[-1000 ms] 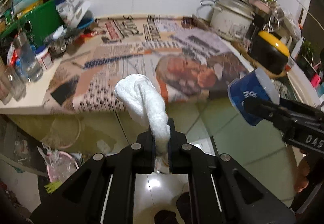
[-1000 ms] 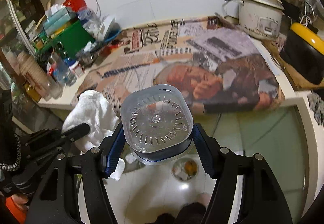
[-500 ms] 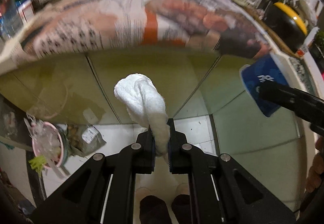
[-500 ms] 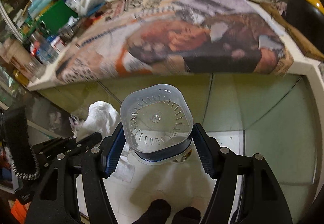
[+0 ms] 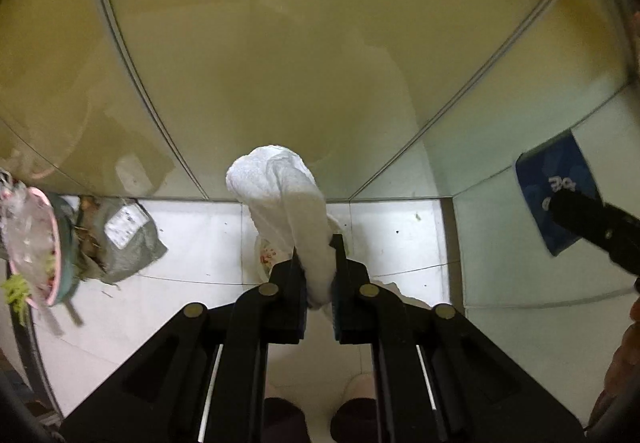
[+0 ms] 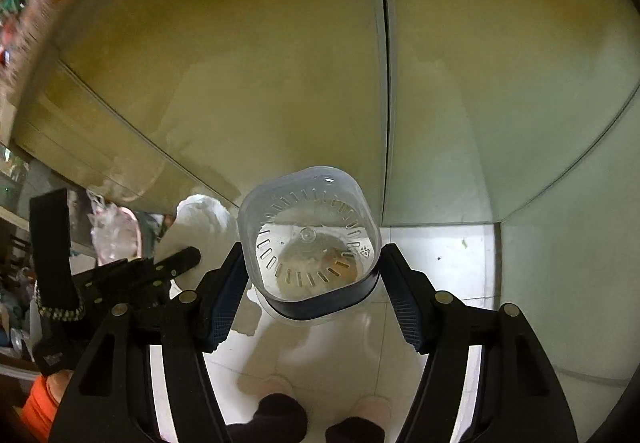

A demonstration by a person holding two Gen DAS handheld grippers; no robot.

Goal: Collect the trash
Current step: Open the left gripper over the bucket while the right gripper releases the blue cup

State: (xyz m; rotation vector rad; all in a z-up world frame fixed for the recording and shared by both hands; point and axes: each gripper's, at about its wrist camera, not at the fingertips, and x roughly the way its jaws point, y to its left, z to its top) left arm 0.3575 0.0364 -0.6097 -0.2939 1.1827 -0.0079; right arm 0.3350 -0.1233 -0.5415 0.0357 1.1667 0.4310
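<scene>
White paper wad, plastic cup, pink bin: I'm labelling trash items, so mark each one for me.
White paper wad point(image 5: 280, 195), left wrist view, its crumpled middle.
Plastic cup point(image 6: 308, 239), right wrist view, its clear base.
Pink bin point(image 5: 54, 243), left wrist view, its rim.

Soft white paper towel point(image 5: 280, 199), clear glossy plastic cup point(image 6: 308, 239), shiny tiled floor point(image 5: 400, 231)

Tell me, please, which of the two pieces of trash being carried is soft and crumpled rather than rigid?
The white paper towel, pinched in the left gripper. It is limp and wrinkled, while the clear plastic cup in the right gripper keeps its stiff, rounded-square shape.
</scene>
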